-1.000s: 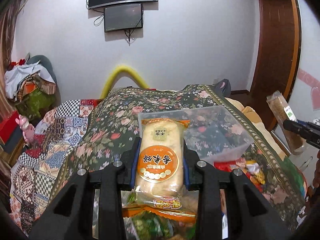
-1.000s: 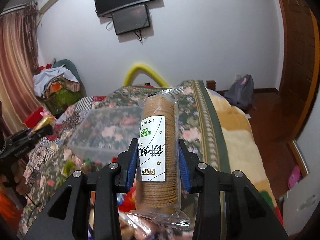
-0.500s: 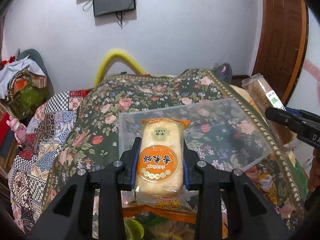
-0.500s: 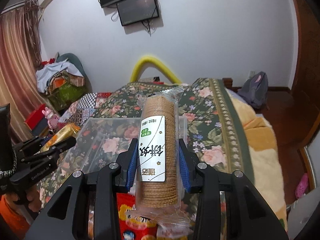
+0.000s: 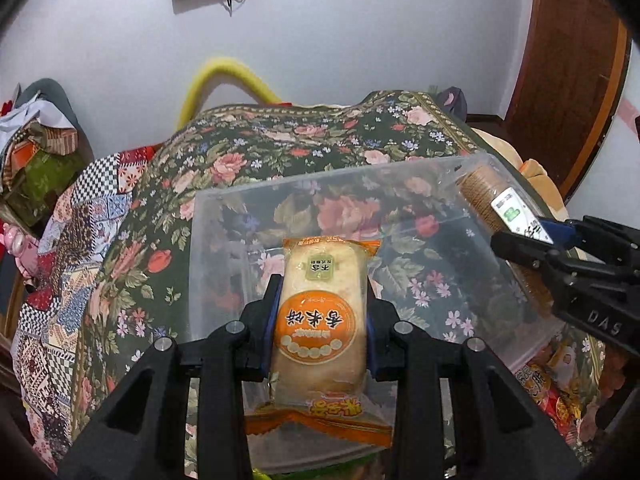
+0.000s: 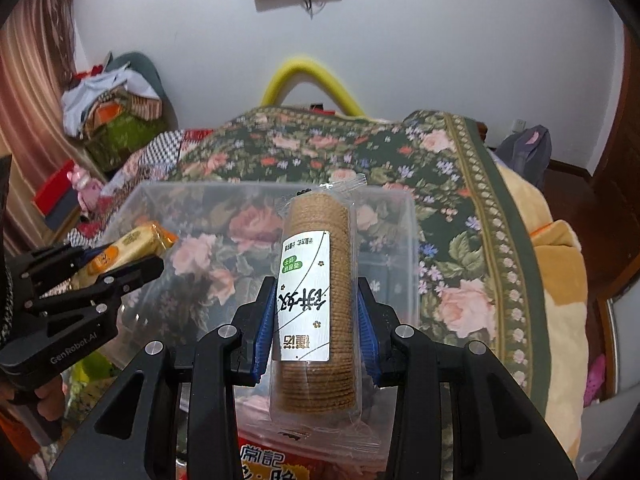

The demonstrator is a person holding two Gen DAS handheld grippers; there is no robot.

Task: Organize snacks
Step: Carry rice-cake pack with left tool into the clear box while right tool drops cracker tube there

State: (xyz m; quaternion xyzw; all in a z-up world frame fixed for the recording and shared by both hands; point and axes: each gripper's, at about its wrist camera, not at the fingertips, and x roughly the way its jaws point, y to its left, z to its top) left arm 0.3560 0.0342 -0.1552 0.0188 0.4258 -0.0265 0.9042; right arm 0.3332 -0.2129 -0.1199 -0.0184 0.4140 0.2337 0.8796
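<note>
My left tongs (image 5: 320, 312) grip the orange-labelled rice cracker packet (image 5: 318, 320); right tongs (image 6: 312, 312) clamp the clear-wrapped brown biscuit stack (image 6: 316, 304), both mid-frame over the clear plastic box (image 6: 412, 248).

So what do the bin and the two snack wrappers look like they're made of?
Bin: clear rigid plastic, probably; the floral bedspread shows through its walls. Biscuit stack wrapper: thin glossy clear film, crimped at the ends, with a white printed label. Rice cracker pack: glossy film, clear in the middle with orange printed ends.
</note>
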